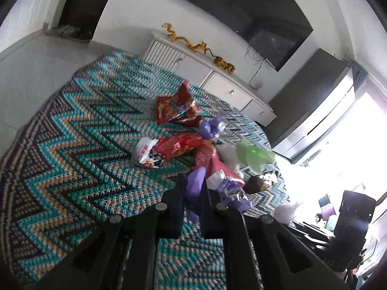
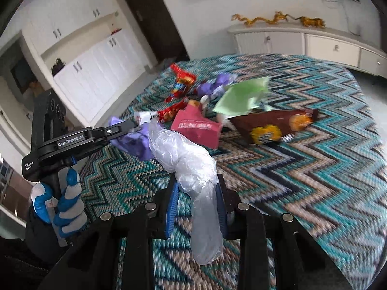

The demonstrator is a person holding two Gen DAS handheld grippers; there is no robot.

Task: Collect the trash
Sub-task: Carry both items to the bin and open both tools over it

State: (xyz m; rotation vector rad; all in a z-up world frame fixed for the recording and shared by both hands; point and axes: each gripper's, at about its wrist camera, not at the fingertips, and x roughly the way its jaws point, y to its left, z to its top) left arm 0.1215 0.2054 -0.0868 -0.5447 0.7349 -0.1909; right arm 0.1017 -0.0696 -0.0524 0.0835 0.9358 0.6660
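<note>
A big zigzag rug (image 2: 302,169) in teal, tan and black covers the floor. Far behind it, a long white cabinet (image 2: 314,41) stands by the wall with gold dragon toys (image 2: 278,19) on top.

The trash lies in a pile on the far part of the rug. There is a brown snack bag (image 2: 273,125) on the right, a light green wrapper (image 2: 241,95) just behind it, a pink-red packet (image 2: 197,126) in the middle, and red chip bags (image 1: 175,107) further back.

The right gripper (image 2: 197,198) is clenched on a clear plastic bag (image 2: 183,159), which sticks out both ways between its blue pads (image 2: 172,207).

The left gripper (image 1: 192,188) is clenched on a purple wrapper (image 1: 194,184), lifted near the pile. From the right wrist view, a hand in a blue and white glove (image 2: 65,207) holds its handle at the left.
</note>
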